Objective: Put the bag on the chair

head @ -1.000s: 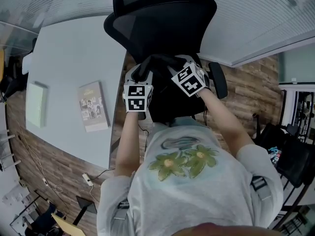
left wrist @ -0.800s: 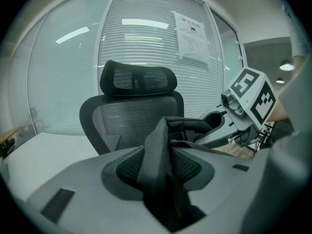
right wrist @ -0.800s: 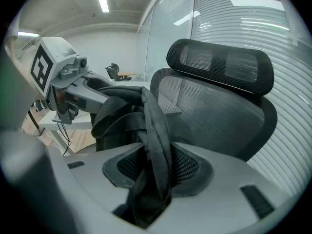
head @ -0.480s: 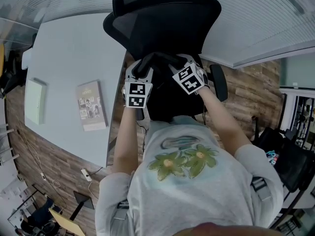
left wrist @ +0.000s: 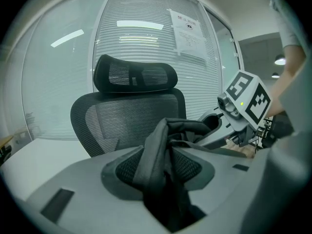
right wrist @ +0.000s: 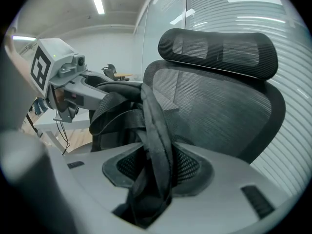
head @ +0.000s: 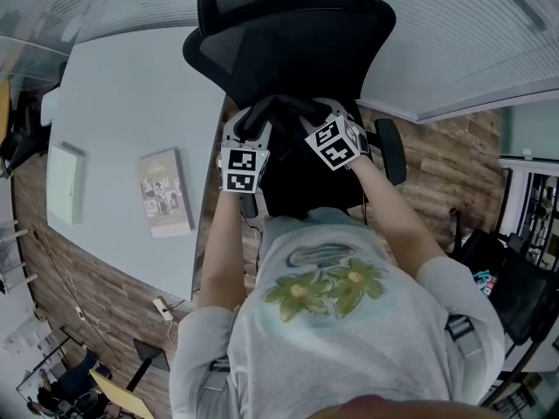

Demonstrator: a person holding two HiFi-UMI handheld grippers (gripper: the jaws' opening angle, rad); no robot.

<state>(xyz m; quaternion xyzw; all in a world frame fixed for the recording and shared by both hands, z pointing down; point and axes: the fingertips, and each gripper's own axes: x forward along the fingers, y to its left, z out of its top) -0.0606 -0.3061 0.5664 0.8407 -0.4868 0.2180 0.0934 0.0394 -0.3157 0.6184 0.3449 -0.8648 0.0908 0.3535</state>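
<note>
A black bag hangs by its straps [head: 281, 106] between my two grippers, in front of a black mesh office chair [head: 288, 51]. My left gripper [head: 251, 122] is shut on one strap [left wrist: 158, 147]. Its jaws have just been opening a little, and the strap still runs between them. My right gripper [head: 303, 112] is shut on another strap [right wrist: 157, 126]. In the left gripper view the chair's backrest [left wrist: 129, 118] stands just behind the strap, with the right gripper [left wrist: 217, 126] at the right. In the right gripper view the left gripper [right wrist: 100, 89] is at the left. The bag's body is mostly hidden by hands and straps.
A white table [head: 131, 94] stands left of the chair with a book [head: 164, 190] and a pale pad [head: 64, 182] on it. The chair's armrest [head: 391, 151] sticks out on the right. A blind-covered glass wall [head: 472, 33] runs behind. Cables lie on the wooden floor [head: 105, 304].
Both grippers have sunk slightly with the bag, staying close in front of the chair's backrest. The grip on the straps looks the same.
</note>
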